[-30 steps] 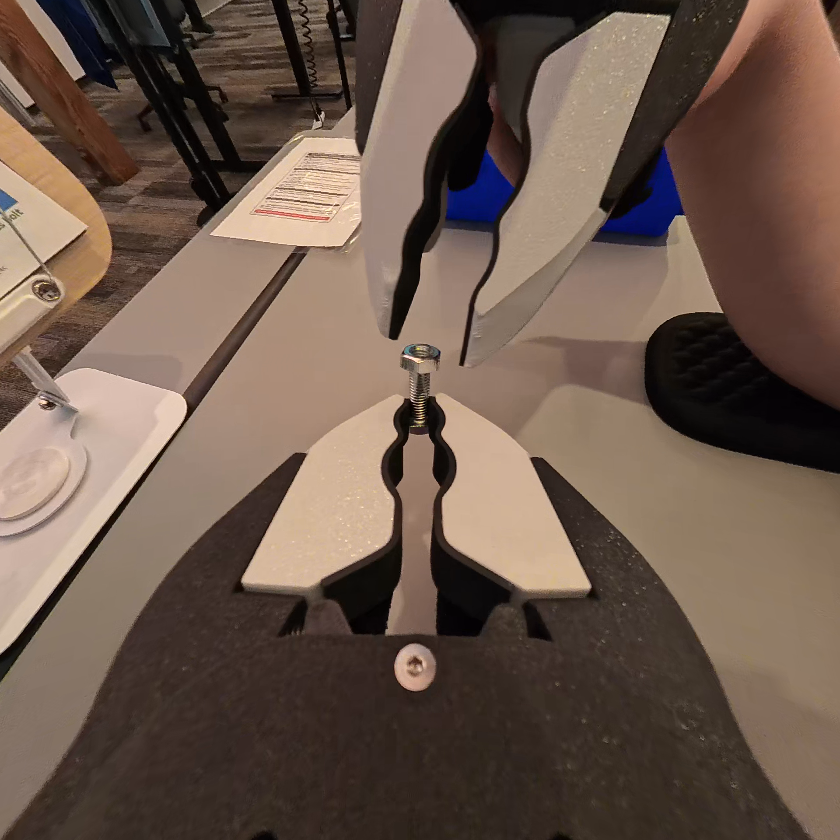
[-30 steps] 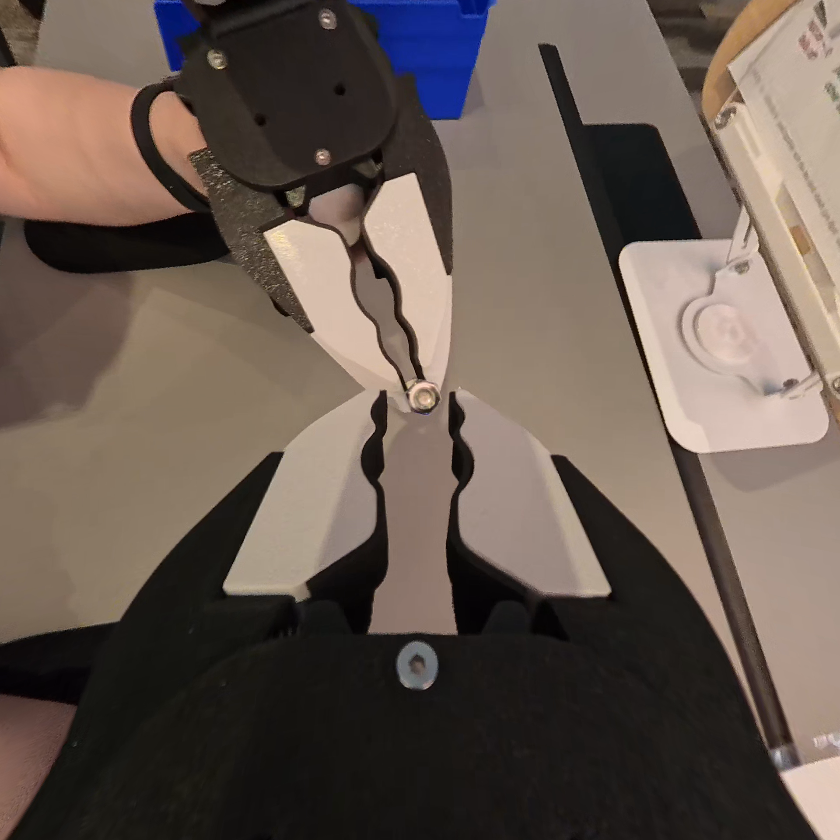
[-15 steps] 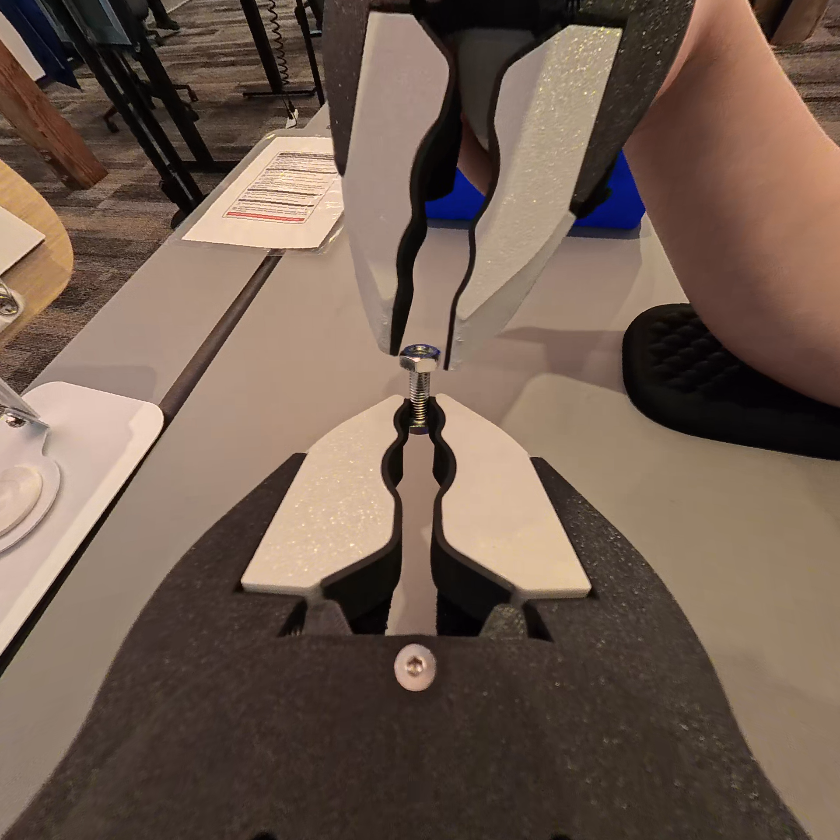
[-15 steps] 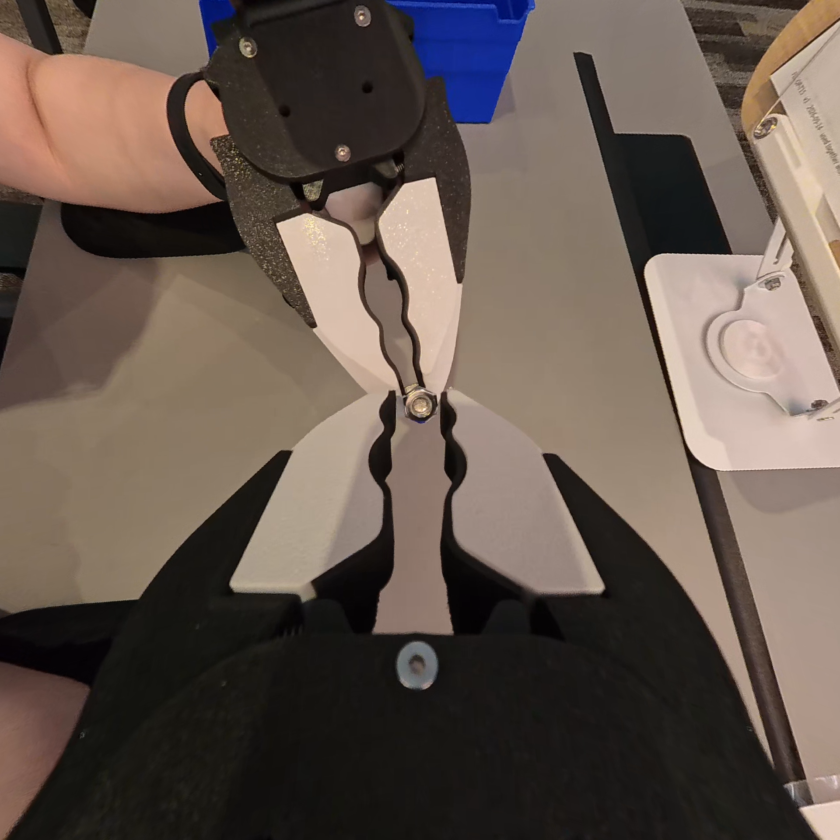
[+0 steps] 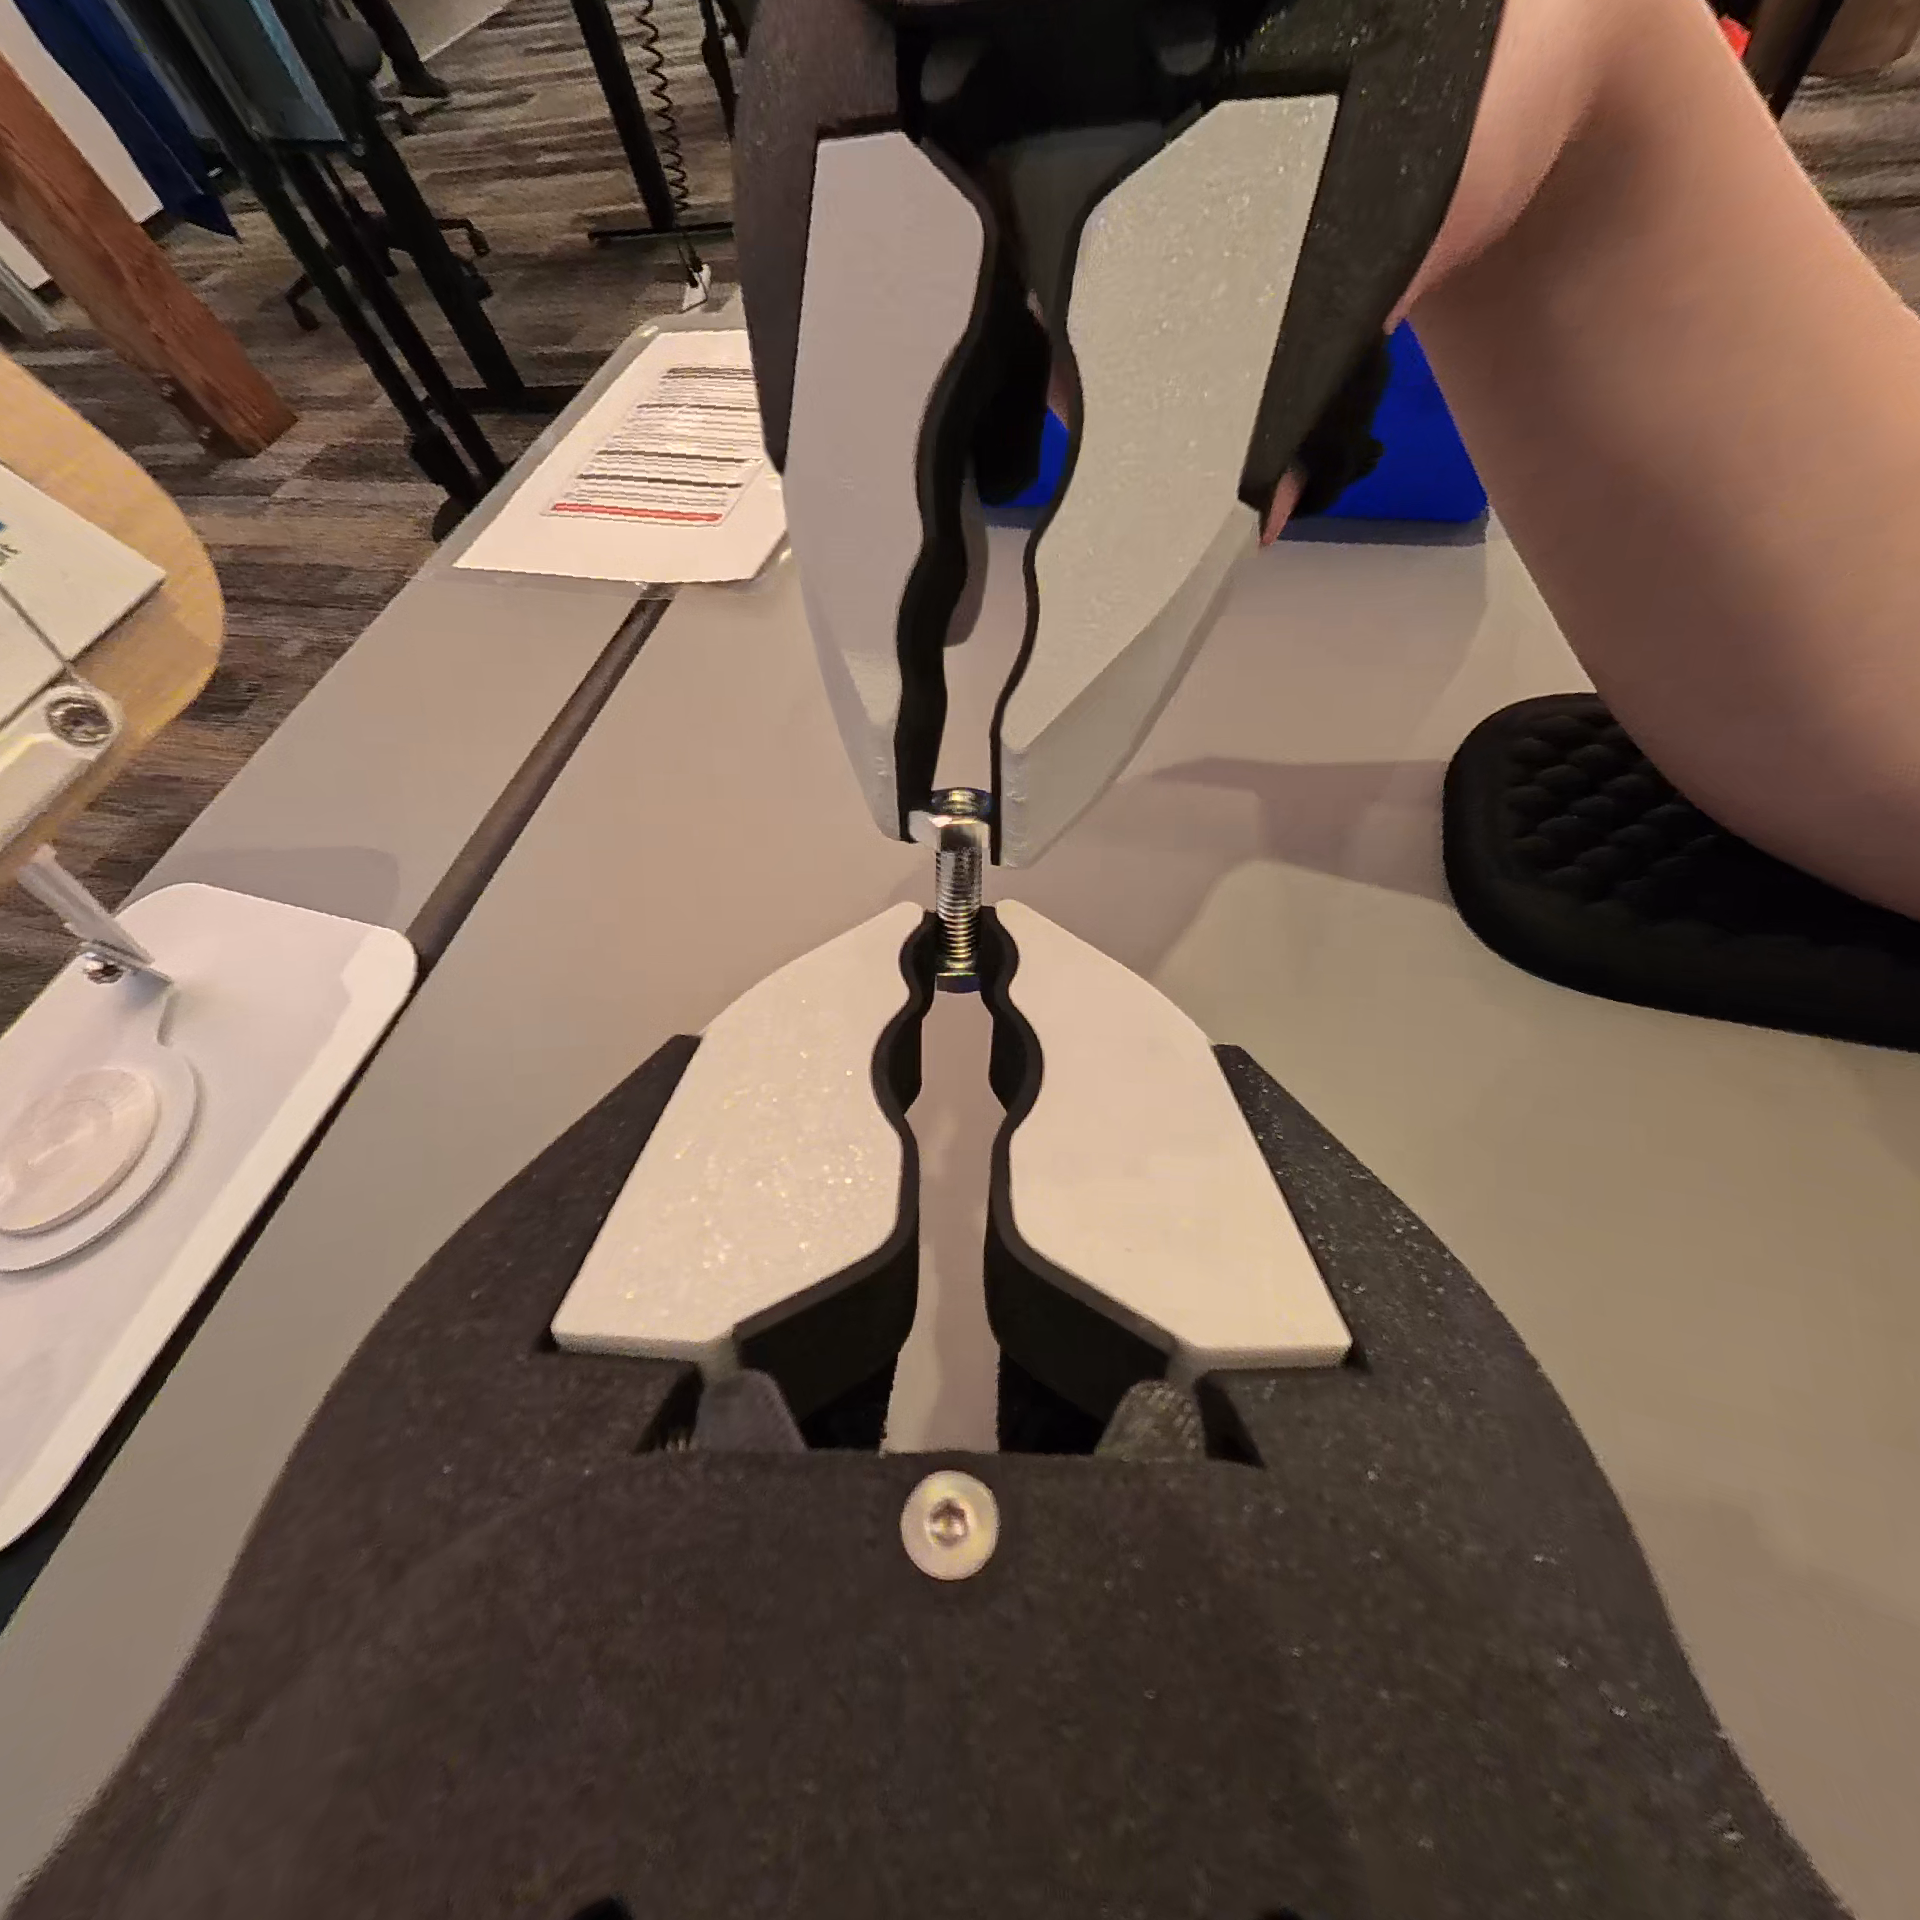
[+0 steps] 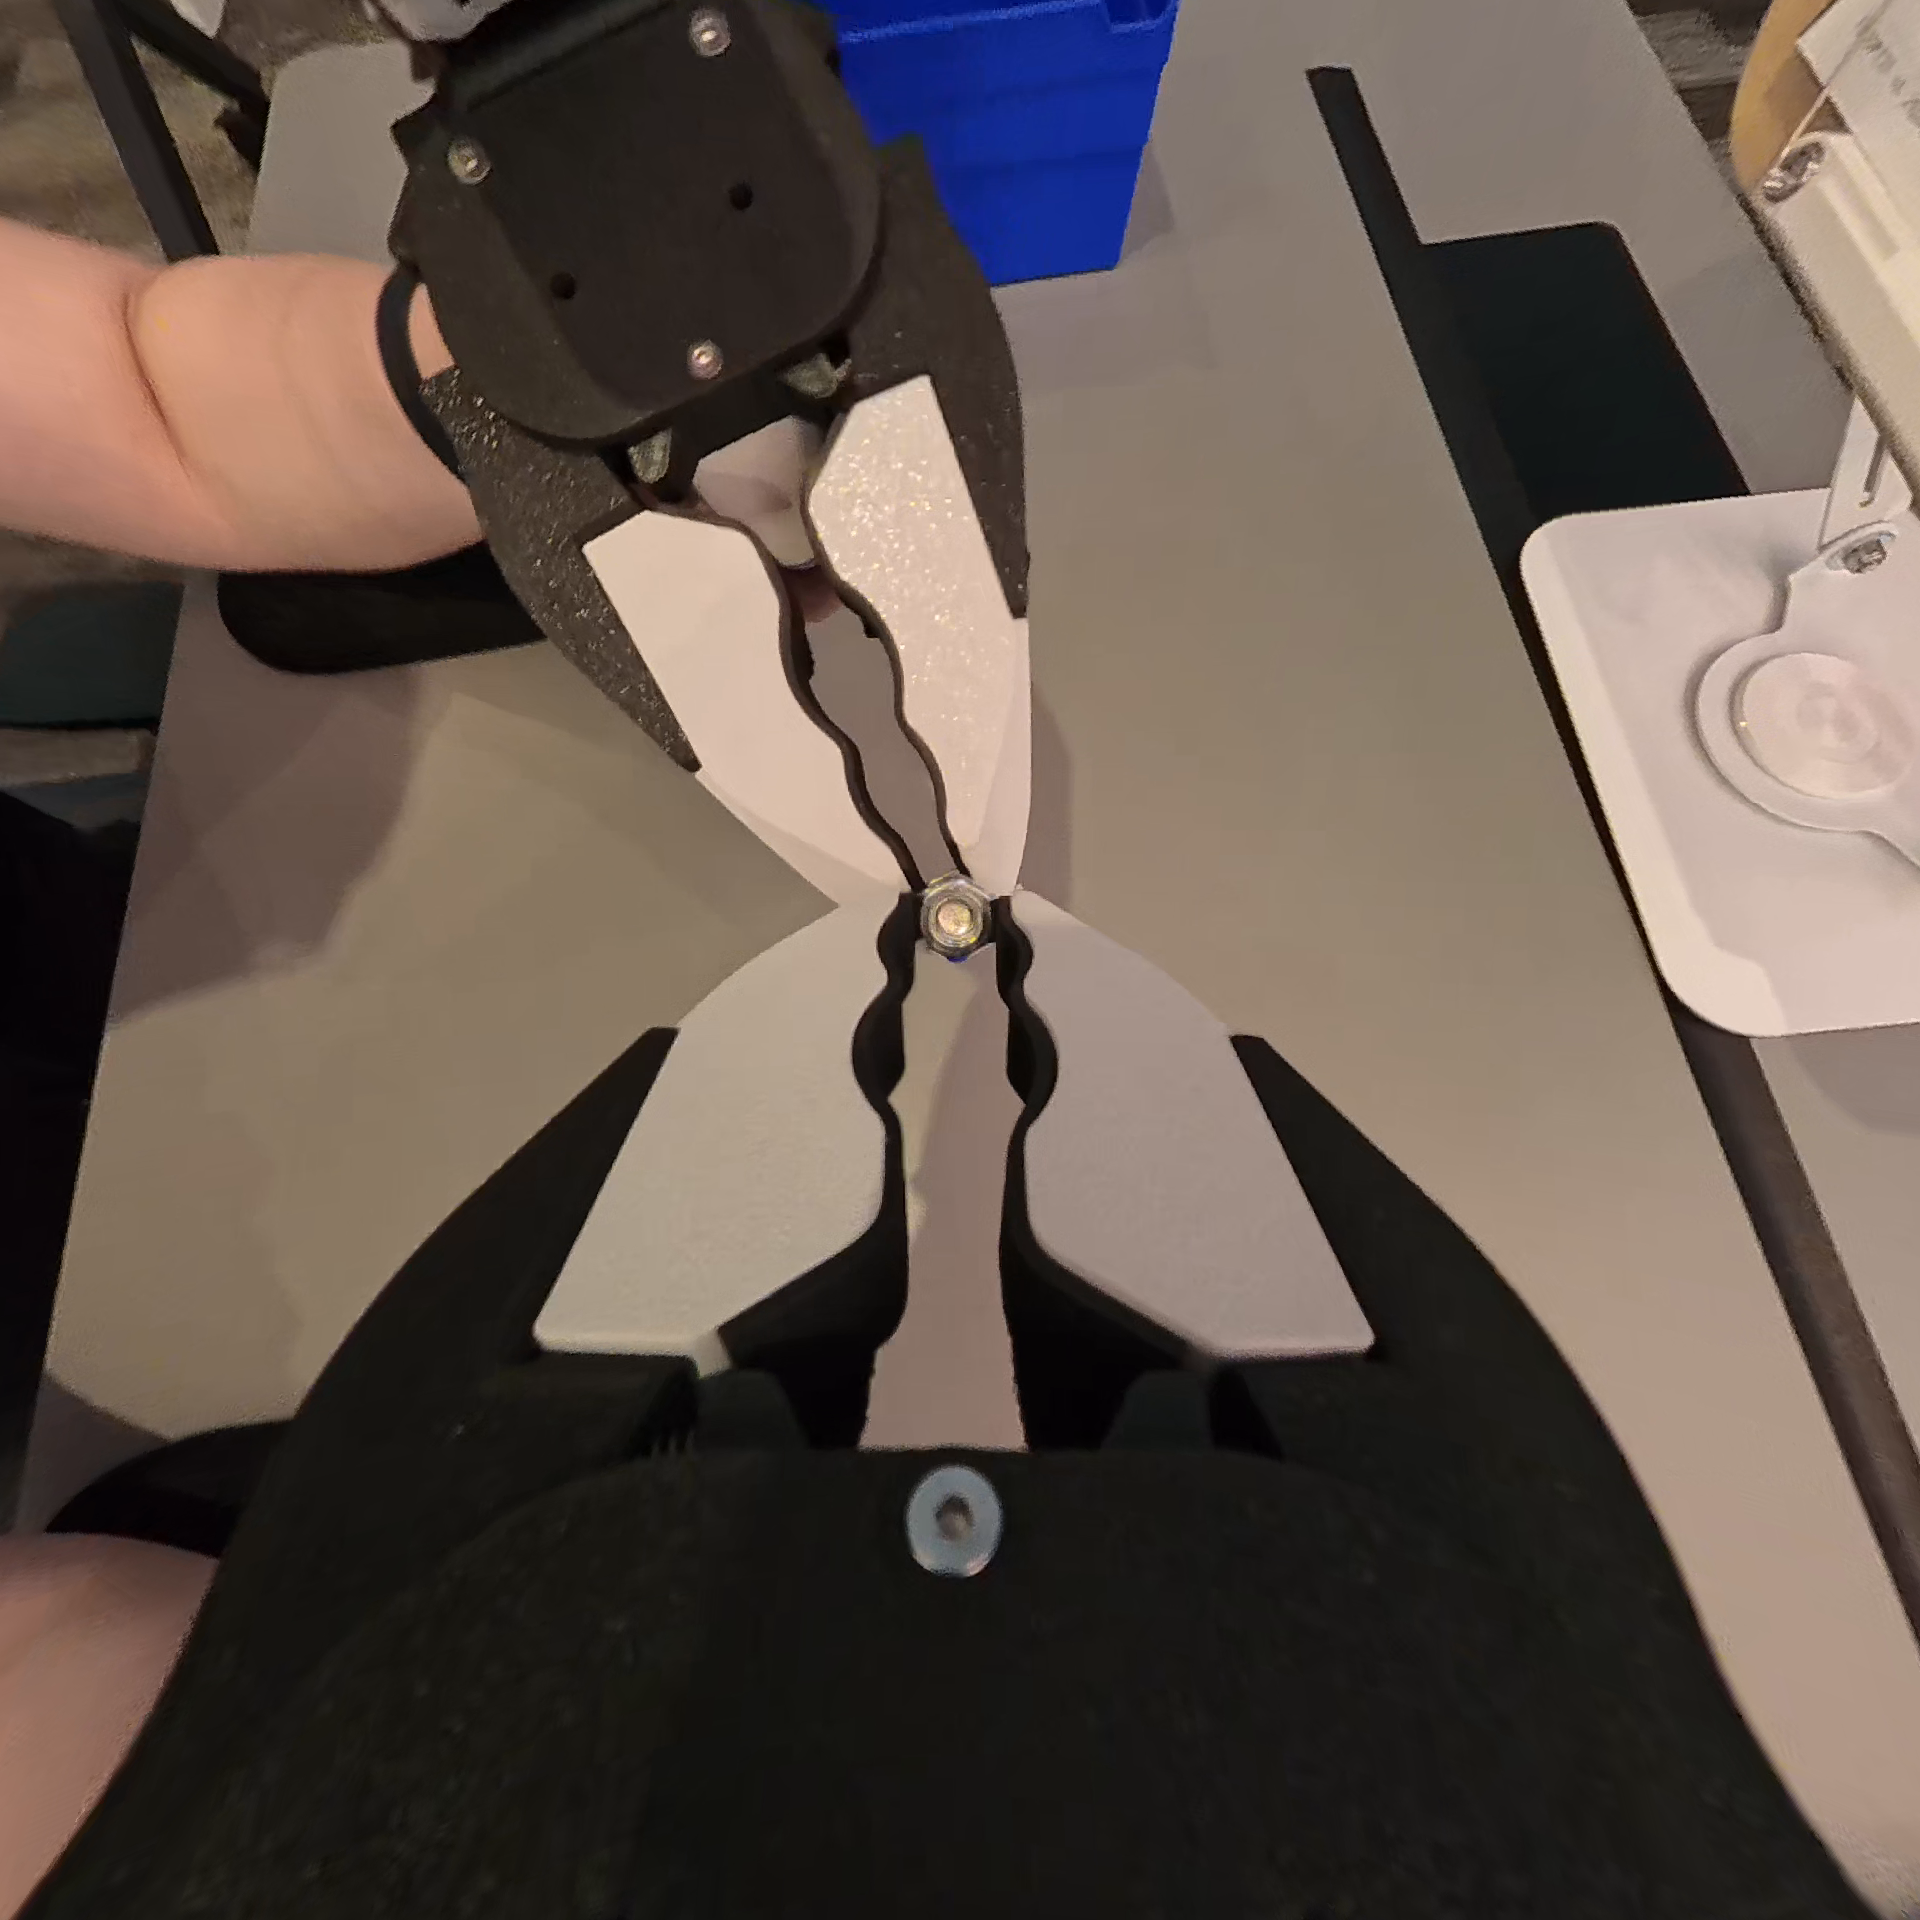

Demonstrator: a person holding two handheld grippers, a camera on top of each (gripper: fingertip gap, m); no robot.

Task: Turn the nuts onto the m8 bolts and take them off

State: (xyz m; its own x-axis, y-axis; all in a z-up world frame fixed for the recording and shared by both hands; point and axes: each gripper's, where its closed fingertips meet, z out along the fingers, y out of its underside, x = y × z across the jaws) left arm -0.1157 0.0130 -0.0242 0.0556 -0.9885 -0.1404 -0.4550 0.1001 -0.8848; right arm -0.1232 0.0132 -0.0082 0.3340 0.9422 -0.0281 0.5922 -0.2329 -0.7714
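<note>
1. The left hand-held gripper (image 5: 956, 951) has its white fingers clamped together on the lower end of the bolt (image 5: 956, 902), which stands upright above the grey counter (image 5: 1351, 1039).
2. In the left wrist view the bolt's threaded shank shows bare between the two grippers, with its bottom end seated in the black notch at the left fingertips.
3. The right hand-held gripper (image 5: 954, 829) comes down from above the bolt, and its two fingers are pinched on the hex nut (image 5: 951, 827) that sits at the top of the bolt.
4. In the right wrist view the nut (image 6: 954, 918) is seen end-on with the bolt tip in its middle; the right hand-held gripper (image 6: 954, 940) grips it from the near side, and the left hand-held gripper (image 6: 951, 883) meets it from the far side.
5. How far the nut is threaded down the bolt cannot be told.
6. A bare forearm (image 5: 1662, 468) runs to the right of the bolt, resting on a black padded rest (image 5: 1662, 862) on the counter.
7. A blue bin (image 6: 1008, 135) stands on the counter beyond the bolt.
8. A white stand base (image 5: 187, 1091) lies to the left of the bolt, and a printed sheet (image 5: 655, 468) lies farther off on that side.
</note>
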